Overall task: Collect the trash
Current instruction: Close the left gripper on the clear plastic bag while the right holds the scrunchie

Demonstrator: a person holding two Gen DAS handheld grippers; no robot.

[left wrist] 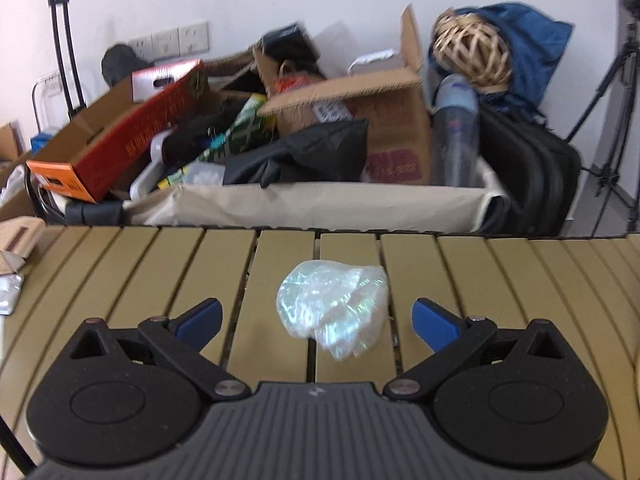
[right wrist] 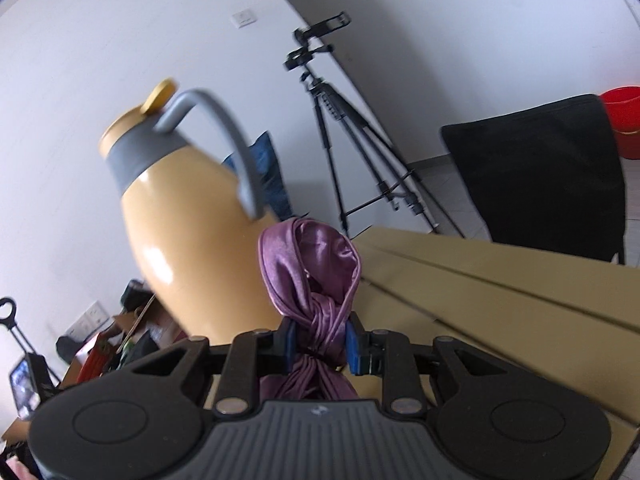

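On slatted table (left wrist: 460,264), crumpled plastic wrap (left wrist: 332,308) between my spread left gripper (left wrist: 318,320) jaws: light, soft, slippery; I pinch its bulky middle. Right gripper (right wrist: 318,342) pinches purple cloth (right wrist: 310,276).

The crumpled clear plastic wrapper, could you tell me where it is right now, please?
In the left wrist view, the crumpled clear plastic wrapper lies on the slatted table, centred just ahead of the open left gripper, short of the table's far edge.
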